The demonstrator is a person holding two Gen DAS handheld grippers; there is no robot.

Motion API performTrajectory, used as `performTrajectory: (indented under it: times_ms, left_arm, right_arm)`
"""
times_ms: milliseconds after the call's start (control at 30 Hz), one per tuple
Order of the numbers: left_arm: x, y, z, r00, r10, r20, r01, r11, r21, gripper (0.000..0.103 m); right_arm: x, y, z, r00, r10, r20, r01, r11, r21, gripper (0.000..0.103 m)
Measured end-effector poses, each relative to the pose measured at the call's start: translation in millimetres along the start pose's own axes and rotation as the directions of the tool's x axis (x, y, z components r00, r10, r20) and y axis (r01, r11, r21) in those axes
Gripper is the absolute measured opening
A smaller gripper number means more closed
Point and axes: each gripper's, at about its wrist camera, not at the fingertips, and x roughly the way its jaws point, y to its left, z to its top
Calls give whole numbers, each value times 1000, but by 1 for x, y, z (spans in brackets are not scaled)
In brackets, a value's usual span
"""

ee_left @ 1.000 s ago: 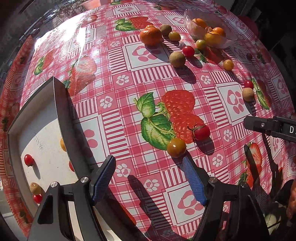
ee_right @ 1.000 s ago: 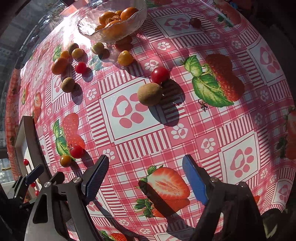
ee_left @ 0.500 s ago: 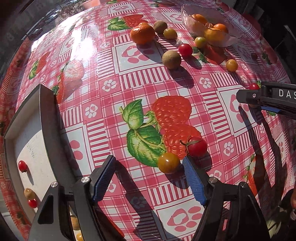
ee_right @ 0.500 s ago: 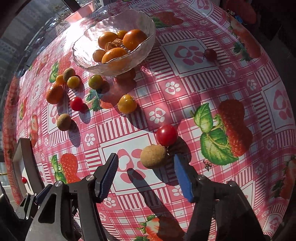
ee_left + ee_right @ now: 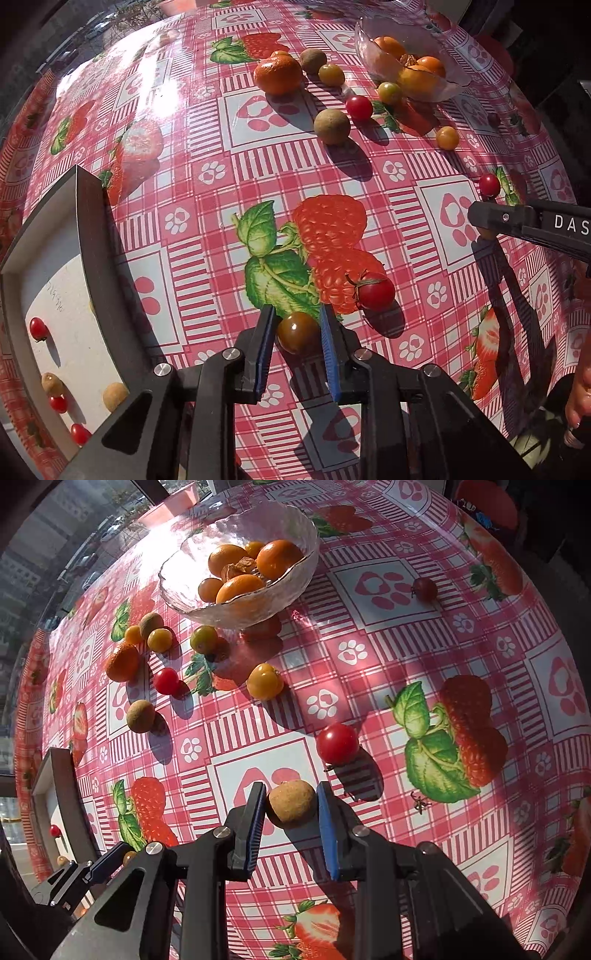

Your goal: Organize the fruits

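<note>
Two fruits sit pinched in my grippers: my left gripper (image 5: 298, 334) has its jaws drawn in against a dark brownish cherry tomato (image 5: 297, 332) on the tablecloth (image 5: 207, 206), with a red cherry tomato (image 5: 375, 290) just beside its right finger and the tray's (image 5: 92, 236) raised wall near on the left. My right gripper (image 5: 291, 805) is closed against a tan longan (image 5: 291, 803), another red cherry tomato (image 5: 337, 743) close ahead. Bare cloth lies open to its right, while the glass bowl (image 5: 295, 587) stands well apart.
</note>
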Motion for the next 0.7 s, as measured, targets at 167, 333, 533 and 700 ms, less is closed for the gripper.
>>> performTrajectory:
  times_ms: [167, 333, 533, 700]
  left_arm:
    - [-5, 10, -13, 1000, -28, -6, 28, 999, -26, 26]
    - [-13, 18, -21, 998, -56, 4, 56, 998, -34, 26]
    - [-29, 23, -29, 998, -63, 24, 63, 998, -31, 26]
    - [-46, 35, -33, 996, -79, 46, 82, 995, -56, 26]
  right_arm:
    - [-8, -1, -20, 999, 27, -17, -27, 1000, 1, 30]
    - [-10, 2, -41, 998, 51, -42, -50, 999, 5, 30]
    - [-16, 6, -56, 996, 64, -58, -64, 998, 7, 30]
    - [-20, 15, -58, 996, 64, -58, -65, 998, -5, 30]
